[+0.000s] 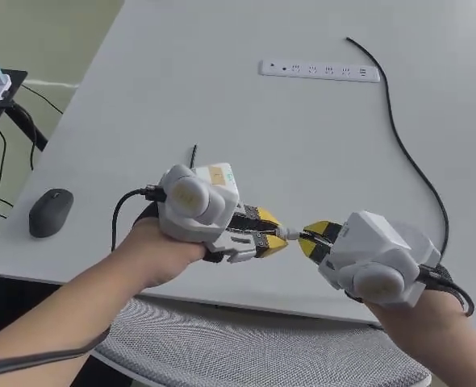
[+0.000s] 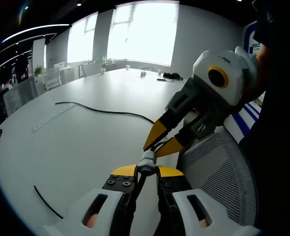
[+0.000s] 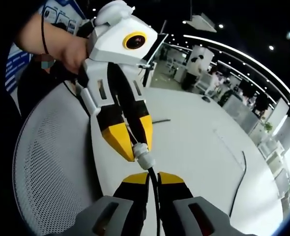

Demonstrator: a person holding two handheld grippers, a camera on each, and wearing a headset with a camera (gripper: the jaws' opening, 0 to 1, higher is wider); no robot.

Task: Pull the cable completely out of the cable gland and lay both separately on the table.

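Left gripper (image 1: 275, 239) clamps white plastic cable gland (image 1: 290, 234), right gripper (image 1: 307, 236) thin black cable (image 3: 155, 184) beside it; extraction, 2 placements pending.

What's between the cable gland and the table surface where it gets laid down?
Nothing visible. The cable gland sits between the left gripper and right gripper at the near edge of the table, with bare tabletop right behind it. The mouse, a short black wire and the power strip lie farther off.
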